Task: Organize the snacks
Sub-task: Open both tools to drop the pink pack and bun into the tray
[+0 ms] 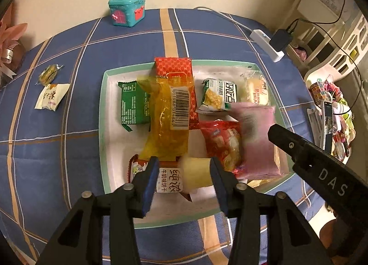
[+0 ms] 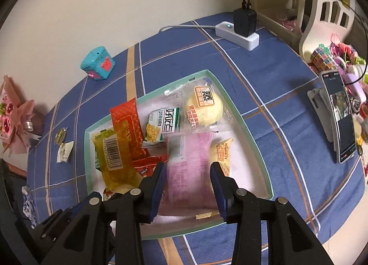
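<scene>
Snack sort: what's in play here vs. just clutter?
In play: tray; pink packet; yellow packet; red packet; green packet; two loose snacks on cloth; both grippers open.
Clutter: teal toy box; power strip; phone; flower bouquet.

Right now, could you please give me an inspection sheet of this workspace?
Surface: blue plaid tablecloth under a green-rimmed tray.
Job's things: many snack packets in the tray, including an orange packet and a blurred pink packet; two small packets lie outside on the cloth.
Clutter: teal toy box, pink flowers, phone on a stand.
Grippers: left gripper open over a pale yellow packet; right gripper open around the pink packet.
Cables: white power strip with black adapter.
Surroundings: white shelf, cream wall.
</scene>
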The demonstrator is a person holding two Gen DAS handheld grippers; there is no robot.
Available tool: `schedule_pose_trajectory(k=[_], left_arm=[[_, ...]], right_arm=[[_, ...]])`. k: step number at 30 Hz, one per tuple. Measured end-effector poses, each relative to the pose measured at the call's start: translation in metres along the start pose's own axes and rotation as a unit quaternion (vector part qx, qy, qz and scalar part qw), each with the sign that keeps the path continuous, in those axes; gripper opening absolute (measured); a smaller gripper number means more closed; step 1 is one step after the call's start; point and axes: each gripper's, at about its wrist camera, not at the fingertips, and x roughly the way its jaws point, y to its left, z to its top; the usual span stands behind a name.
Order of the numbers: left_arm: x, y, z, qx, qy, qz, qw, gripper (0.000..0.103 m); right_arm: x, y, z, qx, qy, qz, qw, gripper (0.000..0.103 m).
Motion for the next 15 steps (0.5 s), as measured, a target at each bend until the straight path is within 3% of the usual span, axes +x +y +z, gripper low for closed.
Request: schedule_pose_trajectory(k=[8,15], left_arm=[[-0.014,0.01,0.003,-0.016,-0.008,0.003,0.9998,0.058],[-0.025,0.041,0.006,-0.062,-0.026,0.019,0.9975,0.064]], right_arm=[[-0.016,0.013,0.0,-0.022,-0.016,-0.007,1.0,0.044],[-0.014,0.024,-0.004,-0.043,-0.009,-0.015,0.999,0.045]])
